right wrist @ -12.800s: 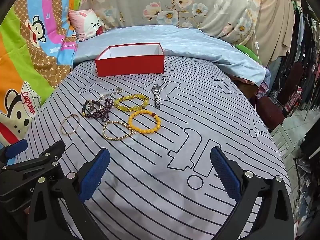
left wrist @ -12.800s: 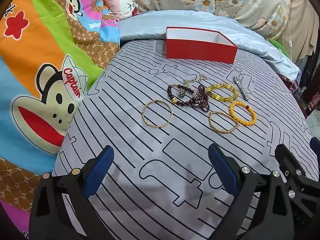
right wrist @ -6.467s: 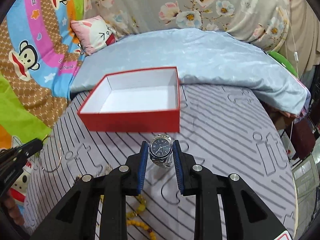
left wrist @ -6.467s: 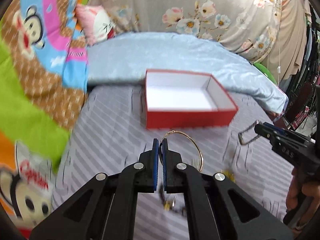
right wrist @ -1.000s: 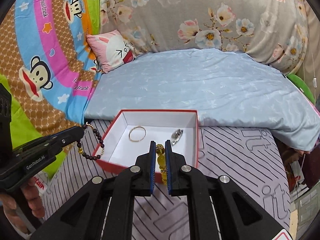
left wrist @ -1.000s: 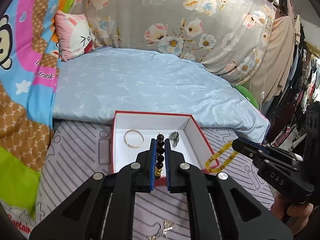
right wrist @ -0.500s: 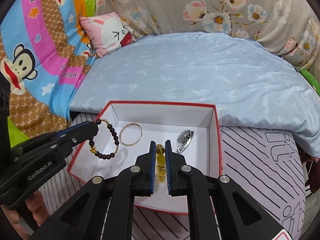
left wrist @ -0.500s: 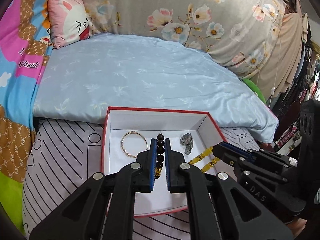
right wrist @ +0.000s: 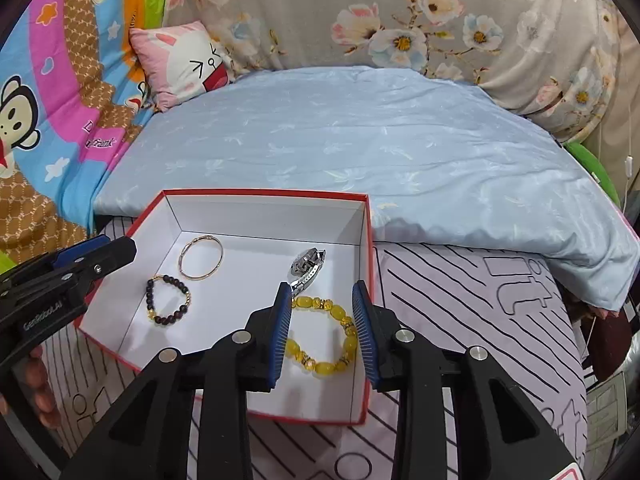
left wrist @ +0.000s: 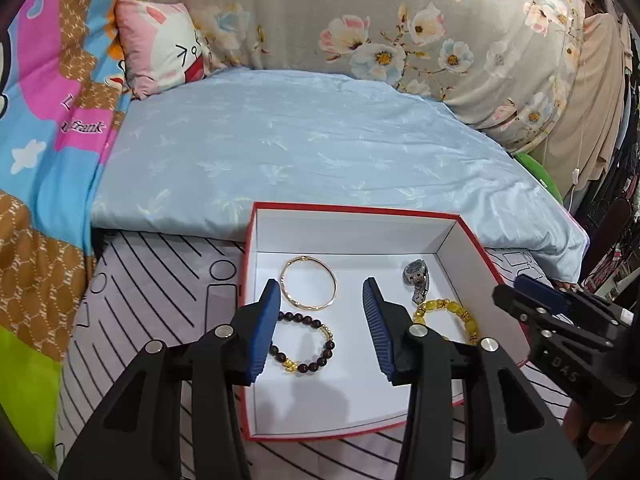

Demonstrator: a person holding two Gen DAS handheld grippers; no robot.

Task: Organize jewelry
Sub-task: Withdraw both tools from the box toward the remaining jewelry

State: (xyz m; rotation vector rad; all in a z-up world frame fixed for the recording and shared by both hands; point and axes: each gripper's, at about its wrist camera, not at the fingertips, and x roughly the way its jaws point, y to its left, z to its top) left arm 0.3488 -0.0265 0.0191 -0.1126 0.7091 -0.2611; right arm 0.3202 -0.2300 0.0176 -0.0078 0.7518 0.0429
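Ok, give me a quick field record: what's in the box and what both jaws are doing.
box: red box, white inside, on the striped sheet
contents: gold bangle, dark bead bracelet, watch, yellow bead bracelet
left gripper: jaws just opened, dark bead bracelet lying below, released
right gripper: jaws just opened, yellow bead bracelet lying below, released

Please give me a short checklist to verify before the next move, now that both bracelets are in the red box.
1. Dark bead bracelet lies flat in the red box, free of the pads: ok.
2. Yellow bead bracelet lies flat in the box: ok.
3. Left gripper jaws have just been opening, nothing held: ok.
4. Right gripper jaws have just been opening, nothing held: ok.
5. Gold bangle and watch undisturbed: ok.
6. Jewelry left outside the box: cannot tell.
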